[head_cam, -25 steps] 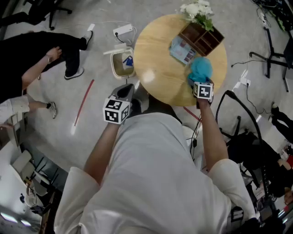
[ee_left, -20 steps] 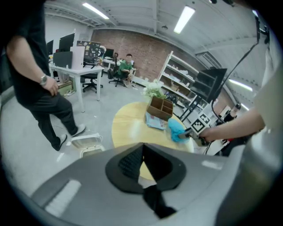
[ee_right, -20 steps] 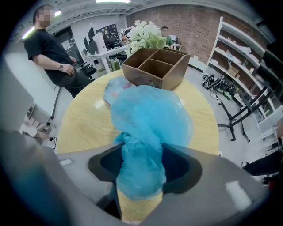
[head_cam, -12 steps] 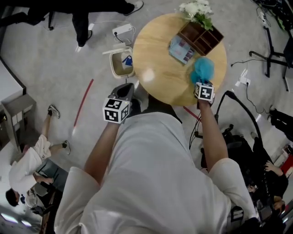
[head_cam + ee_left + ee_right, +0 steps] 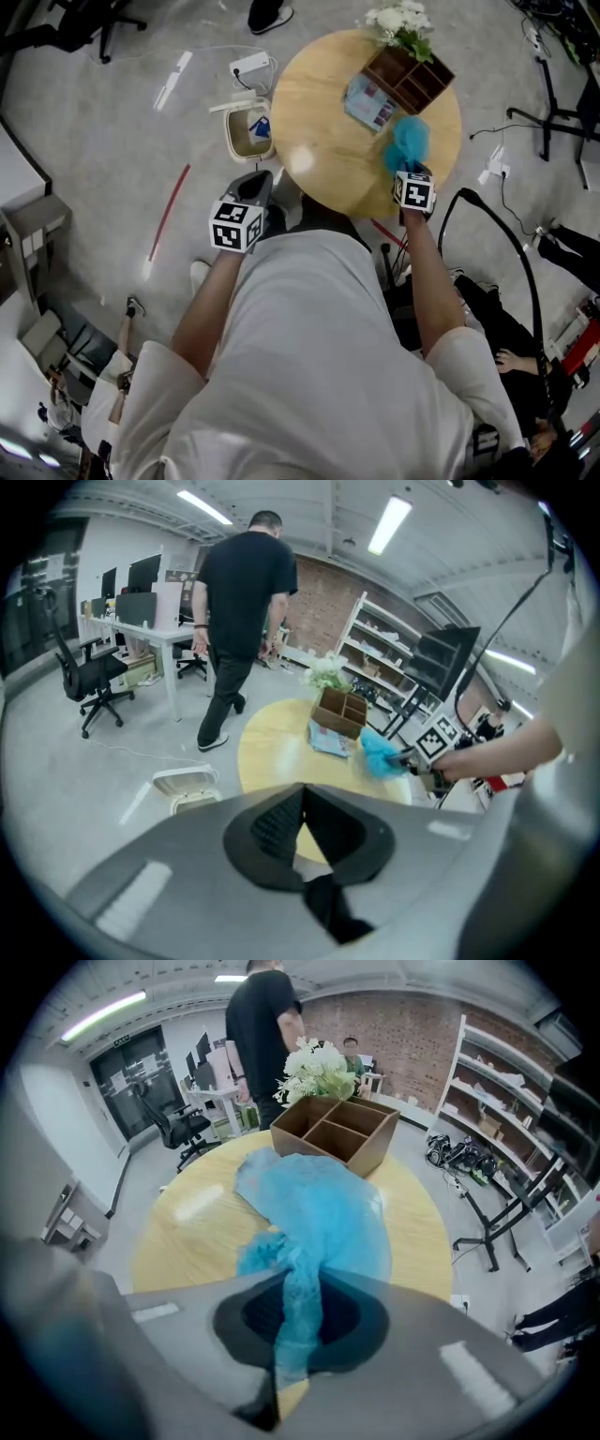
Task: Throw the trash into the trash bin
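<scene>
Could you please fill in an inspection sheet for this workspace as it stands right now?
Surface: round wooden table, near side mostly bare.
Job's things: blue crumpled trash over the table's near right edge; trash bin on the floor left of the table, lid open.
Clutter: wooden organizer, white flowers and booklet at the table's far side.
Grippers: left hand-held gripper jaws together, empty, off the table; right hand-held gripper shut on the blue crumpled trash.
Cables: white power strip with cord on the floor beyond the bin; black cable looping right of the table.
Surroundings: person in black walking beyond the table; office chair; shelving.
</scene>
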The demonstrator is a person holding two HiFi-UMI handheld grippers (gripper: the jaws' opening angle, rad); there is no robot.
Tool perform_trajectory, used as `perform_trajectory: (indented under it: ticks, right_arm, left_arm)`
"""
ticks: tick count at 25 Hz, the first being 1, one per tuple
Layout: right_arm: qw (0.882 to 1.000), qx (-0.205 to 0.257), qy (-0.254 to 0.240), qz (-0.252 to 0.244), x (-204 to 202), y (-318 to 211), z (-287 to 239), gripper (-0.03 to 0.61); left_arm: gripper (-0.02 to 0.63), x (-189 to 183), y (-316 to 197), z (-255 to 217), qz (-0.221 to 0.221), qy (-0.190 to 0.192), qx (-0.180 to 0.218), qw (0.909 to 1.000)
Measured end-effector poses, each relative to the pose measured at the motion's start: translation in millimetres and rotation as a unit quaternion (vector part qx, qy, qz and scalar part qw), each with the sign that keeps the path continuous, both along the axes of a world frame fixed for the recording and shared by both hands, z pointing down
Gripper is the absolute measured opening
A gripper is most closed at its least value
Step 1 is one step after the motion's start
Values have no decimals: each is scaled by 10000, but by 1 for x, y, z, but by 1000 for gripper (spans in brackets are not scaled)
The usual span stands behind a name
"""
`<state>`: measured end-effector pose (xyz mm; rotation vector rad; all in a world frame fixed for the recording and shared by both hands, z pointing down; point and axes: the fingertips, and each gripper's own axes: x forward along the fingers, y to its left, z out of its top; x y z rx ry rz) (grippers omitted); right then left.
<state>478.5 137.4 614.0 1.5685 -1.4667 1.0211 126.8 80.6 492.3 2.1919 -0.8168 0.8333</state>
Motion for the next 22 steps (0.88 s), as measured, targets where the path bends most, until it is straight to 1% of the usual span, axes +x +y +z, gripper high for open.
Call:
perform_trajectory:
  ticks: [3, 7, 11, 15, 22]
  right_arm:
    - [10000, 48, 83, -7, -2, 0, -5, 9]
    - [9992, 251, 209, -226, -11, -8, -14, 9]
    - [9986, 358, 200, -342, -22, -14, -22, 9]
    - [9981, 346, 190, -466, -33, -17, -25, 9]
    - [9967, 409, 138, -686, -69, -29, -31, 9]
  left_arm:
    - [5, -4, 3, -1, -45, 0, 15, 10000]
    - [3, -11, 4, 1, -146, 8, 42, 9999]
    - [3, -18, 4, -3, -263, 26, 103, 9996]
    - [3, -27, 3, -5, -380, 54, 117, 9992]
    - [3, -56, 0, -3, -544, 74, 173, 9983]
